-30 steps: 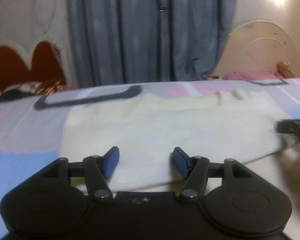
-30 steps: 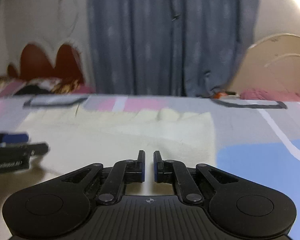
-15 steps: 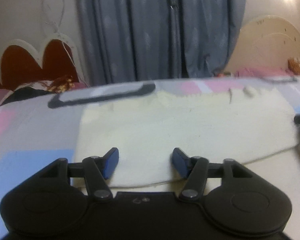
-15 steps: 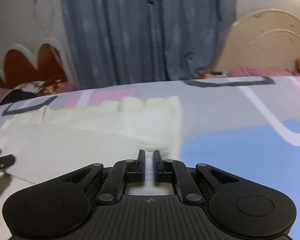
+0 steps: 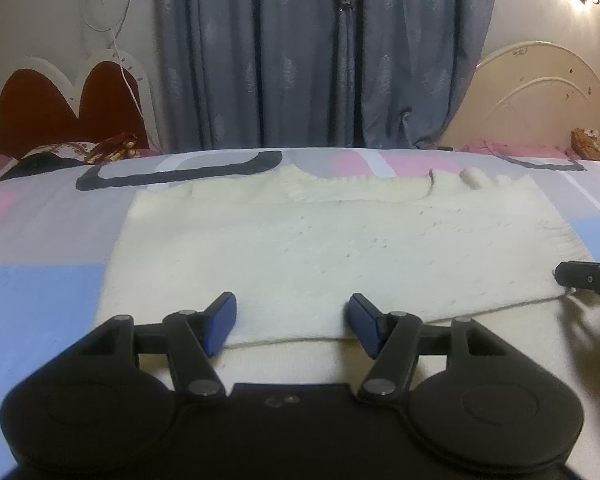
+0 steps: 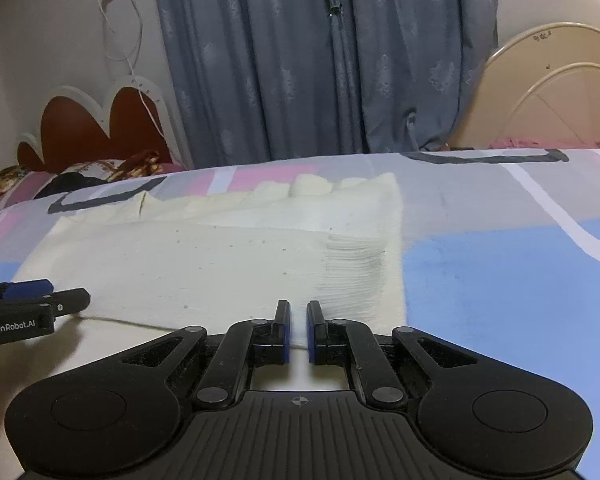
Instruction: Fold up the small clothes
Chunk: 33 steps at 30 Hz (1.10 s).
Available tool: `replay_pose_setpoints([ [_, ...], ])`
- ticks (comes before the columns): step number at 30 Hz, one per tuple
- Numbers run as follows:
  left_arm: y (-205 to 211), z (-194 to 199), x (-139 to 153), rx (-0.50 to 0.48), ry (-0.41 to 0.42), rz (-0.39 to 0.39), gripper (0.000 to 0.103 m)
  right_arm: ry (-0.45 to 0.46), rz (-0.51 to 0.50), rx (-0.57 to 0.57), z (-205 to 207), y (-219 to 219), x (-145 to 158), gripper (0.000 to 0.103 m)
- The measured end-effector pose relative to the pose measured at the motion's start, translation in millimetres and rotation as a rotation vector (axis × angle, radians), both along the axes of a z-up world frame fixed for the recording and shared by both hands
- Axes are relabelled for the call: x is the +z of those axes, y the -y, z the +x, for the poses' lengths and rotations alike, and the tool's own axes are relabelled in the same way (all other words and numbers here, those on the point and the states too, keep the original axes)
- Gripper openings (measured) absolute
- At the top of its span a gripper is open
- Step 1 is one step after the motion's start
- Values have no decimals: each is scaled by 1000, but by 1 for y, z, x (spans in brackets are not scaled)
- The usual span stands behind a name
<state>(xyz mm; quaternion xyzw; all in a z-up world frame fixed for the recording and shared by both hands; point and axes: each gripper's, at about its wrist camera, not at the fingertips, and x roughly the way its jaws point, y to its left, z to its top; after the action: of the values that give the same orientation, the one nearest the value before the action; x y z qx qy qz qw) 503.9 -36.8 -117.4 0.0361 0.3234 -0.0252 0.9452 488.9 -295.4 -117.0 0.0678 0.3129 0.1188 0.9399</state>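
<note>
On the patchwork bedsheet (image 5: 40,300) before blue curtains (image 5: 300,60), left claw (image 5: 292,322) gapes empty; right claw (image 6: 298,330) nearly closed, empty.

The left gripper (image 5: 292,322) is held angled downward, jaws spread apart, having just opened further. The right gripper (image 6: 298,330) is angled downward, jaws nearly closed.

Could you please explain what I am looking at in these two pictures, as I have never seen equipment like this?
There is no robot here. A person holds a two-finger gripper in each hand, and a camera on each looks forward along its fingers. One picture comes from the left gripper, whose jaws stand open over the near edge of a cream knitted garment. The other comes from the right gripper, jaws shut near the garment's right side; whether it pinches cloth I cannot tell. The garment lies flat on a pink, blue and grey bed sheet.
</note>
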Motion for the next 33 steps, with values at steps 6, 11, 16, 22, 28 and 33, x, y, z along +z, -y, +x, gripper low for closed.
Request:
replay_pose_setpoints([
  [6,-12,-2,6,31,-22,26,63,2,5,2,6,6,0,5],
  [11,-21,-1,2,62,-22,15,66,-3,41,-56,10,29,-2,5],
  [16,-17,-2,0,82,-11,21,68,-7,32,-34,12,32,0,5],
  [22,-18,-3,-2,73,3,26,69,15,19,-24,7,32,-2,5],
  [28,-17,-6,-5,73,21,32,70,45,-7,-26,2,26,-5,5],
  [33,-18,-7,-5,69,26,28,70,51,-8,-29,0,23,-7,5],
])
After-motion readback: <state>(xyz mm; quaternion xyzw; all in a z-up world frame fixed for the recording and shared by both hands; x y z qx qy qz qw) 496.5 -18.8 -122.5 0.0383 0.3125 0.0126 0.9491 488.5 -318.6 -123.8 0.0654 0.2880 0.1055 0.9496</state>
